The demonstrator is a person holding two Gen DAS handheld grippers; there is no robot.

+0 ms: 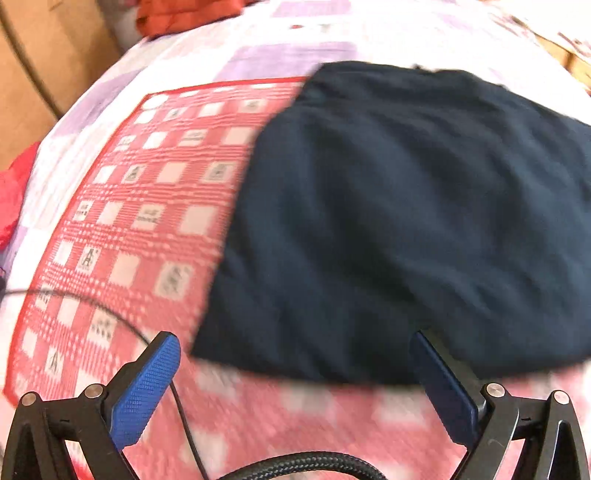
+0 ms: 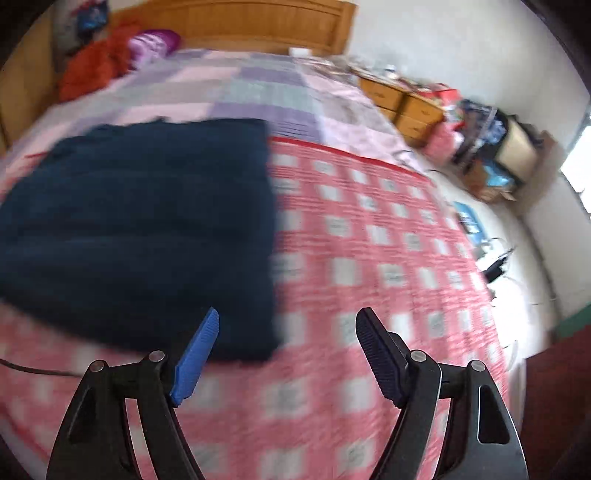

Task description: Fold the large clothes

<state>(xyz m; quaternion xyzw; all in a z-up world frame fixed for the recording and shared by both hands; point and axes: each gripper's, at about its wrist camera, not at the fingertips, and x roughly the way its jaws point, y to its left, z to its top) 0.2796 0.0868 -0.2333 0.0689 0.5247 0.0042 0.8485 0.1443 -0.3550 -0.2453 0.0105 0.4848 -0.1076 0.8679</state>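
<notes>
A folded dark navy garment (image 1: 406,221) lies flat on a red-and-white checked cloth (image 1: 122,229) on the bed. It also shows in the right wrist view (image 2: 140,229), on the left of the checked cloth (image 2: 369,258). My left gripper (image 1: 295,339) is open and empty, above the garment's near edge. My right gripper (image 2: 288,321) is open and empty, above the garment's near right corner. Both views are blurred.
The bed has a pink and lilac patchwork cover (image 2: 240,85) and a wooden headboard (image 2: 240,26). Orange-red fabric (image 2: 92,70) is piled by the pillows. Wooden drawers (image 2: 402,103) and clutter stand to the bed's right. A thin black cable (image 1: 110,314) crosses the cloth.
</notes>
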